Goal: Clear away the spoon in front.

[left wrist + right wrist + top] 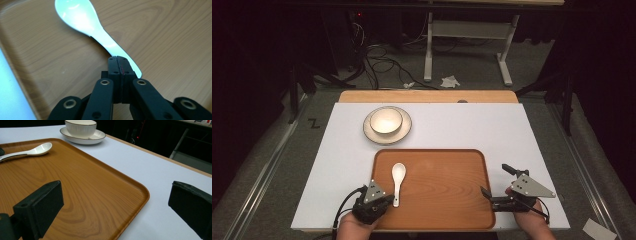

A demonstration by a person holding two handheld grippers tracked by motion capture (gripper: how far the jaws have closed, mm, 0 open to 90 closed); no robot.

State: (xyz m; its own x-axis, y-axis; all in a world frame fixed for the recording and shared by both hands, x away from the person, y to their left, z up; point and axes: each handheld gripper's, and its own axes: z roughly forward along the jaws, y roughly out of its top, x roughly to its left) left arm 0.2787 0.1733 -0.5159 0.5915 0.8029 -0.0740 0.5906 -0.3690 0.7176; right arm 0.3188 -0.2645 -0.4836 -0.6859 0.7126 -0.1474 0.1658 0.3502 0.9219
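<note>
Left tongs [393,199]: closed tight on the handle end of the spoon [397,181], as the left gripper view shows, the two black jaws pressed together with the white handle pinched between them; they sit at the near left corner of the tray [447,200].
Right tongs [498,185]: jaws wide apart and holding nothing, resting at the tray's right edge, one jaw over the wood and the other over the worktop [512,130] beside it.
Spoon: white, lying on the left part of the tray, its scoop pointing away from the person and its handle toward the left tongs; whether it is raised off the wood I cannot tell.
Tray: brown wood grain with rounded corners, lying on the near middle of the white worktop.
Bowl [386,120]: white with a dark rim, standing upright on a saucer [404,131], beyond the tray's far left corner and well apart from both tongs.
Hands: one at each near corner of the tray, coming in from the near edge.
</note>
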